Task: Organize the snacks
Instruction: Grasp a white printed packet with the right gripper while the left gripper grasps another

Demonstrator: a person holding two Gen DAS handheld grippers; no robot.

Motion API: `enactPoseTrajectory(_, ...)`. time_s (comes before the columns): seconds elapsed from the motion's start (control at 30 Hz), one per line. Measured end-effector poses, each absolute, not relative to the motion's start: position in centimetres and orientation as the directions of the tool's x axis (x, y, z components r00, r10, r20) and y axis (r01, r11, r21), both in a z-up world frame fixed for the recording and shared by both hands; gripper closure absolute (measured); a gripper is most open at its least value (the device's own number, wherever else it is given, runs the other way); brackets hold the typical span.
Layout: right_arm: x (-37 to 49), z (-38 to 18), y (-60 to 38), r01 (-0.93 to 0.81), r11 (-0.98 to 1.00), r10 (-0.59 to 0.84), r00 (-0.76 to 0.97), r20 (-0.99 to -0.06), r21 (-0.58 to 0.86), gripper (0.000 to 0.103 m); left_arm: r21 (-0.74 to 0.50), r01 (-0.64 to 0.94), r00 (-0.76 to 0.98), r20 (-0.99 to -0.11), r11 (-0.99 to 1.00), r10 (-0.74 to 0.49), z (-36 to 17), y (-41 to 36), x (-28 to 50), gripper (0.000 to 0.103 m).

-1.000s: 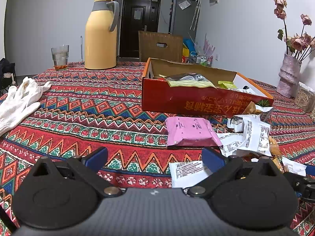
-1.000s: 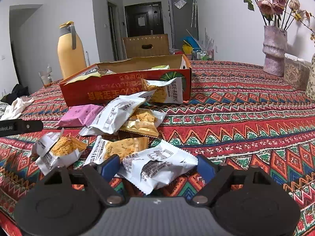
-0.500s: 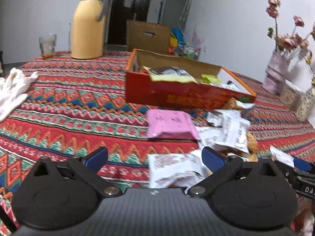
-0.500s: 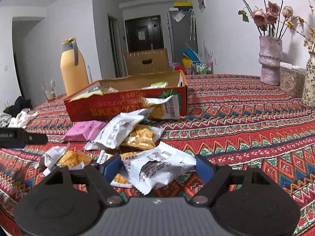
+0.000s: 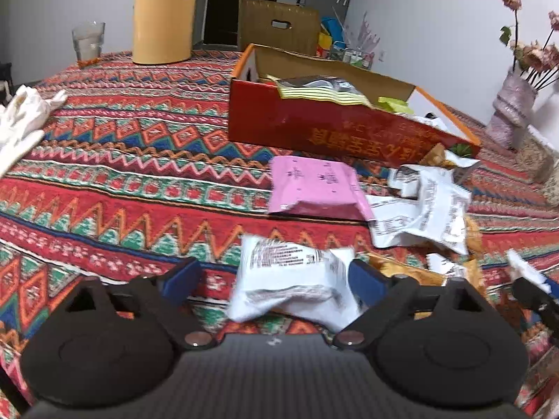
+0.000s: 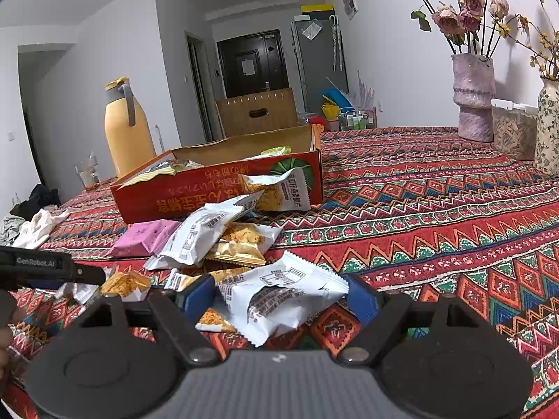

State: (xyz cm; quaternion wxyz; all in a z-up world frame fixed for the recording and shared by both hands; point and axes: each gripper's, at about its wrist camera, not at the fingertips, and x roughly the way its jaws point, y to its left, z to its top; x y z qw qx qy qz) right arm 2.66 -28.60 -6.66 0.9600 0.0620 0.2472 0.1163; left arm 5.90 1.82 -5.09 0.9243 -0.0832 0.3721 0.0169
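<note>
Both grippers stood open; the left gripper had a white packet between its fingers, long axis crosswise; the right gripper framed another packet.

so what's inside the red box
The red box holds a yellow-striped packet and a green one. Its front wall hides whatever lies lower.

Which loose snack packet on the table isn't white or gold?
The pink packet, lying flat just in front of the red box. The other loose packets around it are white-printed or gold, such as the white packet between the right fingers.
</note>
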Motion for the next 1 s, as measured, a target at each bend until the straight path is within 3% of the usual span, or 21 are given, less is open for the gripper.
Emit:
enactPoseTrajectory(0.17,2.7,-6.7,-28.8,-0.193,0.964,0.258,0.851,-0.458,0.185,0.022,-0.084,-0.088,0.726,-0.687,0.993,0.006,-5.0,1.8,5.7,0.027)
enactPoseTrajectory(0.57,2.3,-6.5,-28.7,-0.194,0.964,0.257,0.853,-0.454,0.182,0.022,0.064,0.006,0.743,-0.668,0.998,0.038,-5.6,-0.5,5.4,0.021)
enactPoseTrajectory(0.8,1.9,-6.3,-28.5,-0.2,0.964,0.26,0.855,-0.448,0.178,0.022,0.048,0.065,0.766,-0.642,0.997,-0.019,-5.5,-0.9,4.9,0.05)
enactPoseTrajectory(1.0,1.5,-6.0,-28.1,-0.207,0.964,0.261,0.857,-0.444,0.167,0.022,0.036,0.046,0.785,-0.619,0.998,-0.014,-5.0,-0.5,4.4,0.055)
